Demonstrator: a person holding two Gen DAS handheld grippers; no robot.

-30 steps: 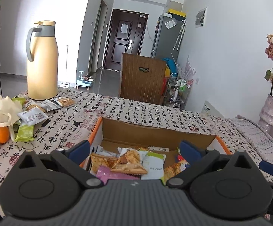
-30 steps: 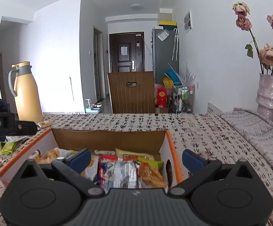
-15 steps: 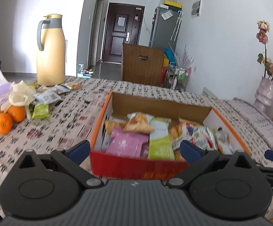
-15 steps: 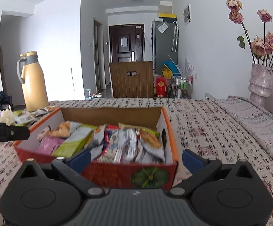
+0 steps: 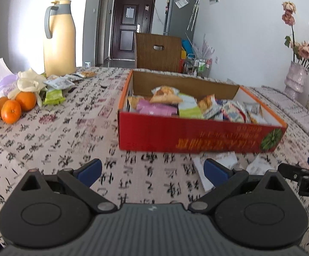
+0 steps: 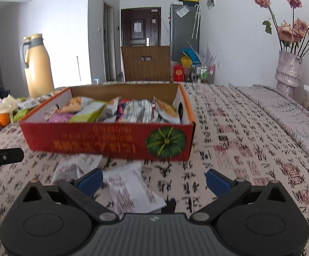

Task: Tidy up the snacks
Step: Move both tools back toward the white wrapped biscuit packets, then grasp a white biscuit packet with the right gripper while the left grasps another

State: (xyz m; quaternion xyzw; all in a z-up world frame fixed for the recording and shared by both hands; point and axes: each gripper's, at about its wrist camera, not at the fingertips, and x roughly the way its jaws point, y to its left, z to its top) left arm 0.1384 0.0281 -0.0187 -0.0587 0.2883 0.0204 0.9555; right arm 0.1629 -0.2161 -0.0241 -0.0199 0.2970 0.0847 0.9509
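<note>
**A:** Noted: right gripper (image 6: 154,181) stood with jaws spread wide, nothing between them, low in the frame of its own view. Left gripper (image 5: 152,168) the same, agape and empty. What lay under the right one?

**B:** A white snack packet (image 6: 131,189), flat on the patterned tablecloth (image 6: 250,140), lower centre of the right view, partly behind the left fingertip (image 6: 90,181). A second white packet (image 6: 75,167) sat just left of it, close against the front wall of the red cardboard box (image 6: 103,140). In the left view both showed only as pale shapes at lower right, under the box's front edge.

**A:** And the box?

**B:** Middle of both frames, open-topped, already well filled with assorted packets (image 6: 120,111).

**A:** How would that white packet handle, do you reckon?

**B:** Light, I judged. Soft film with air inside, crinkly and somewhat slippery; contents possibly crumbly, though I could not tell what they were. It would sag if taken by a corner. Best pinched across the middle of the body or along a crimped end seal, gently.

**A:** Other strays?

**B:** A loose cluster of packets (image 5: 56,87) at upper left of the left view, near the oranges (image 5: 15,106) and the tan thermos jug (image 5: 58,38).
</note>
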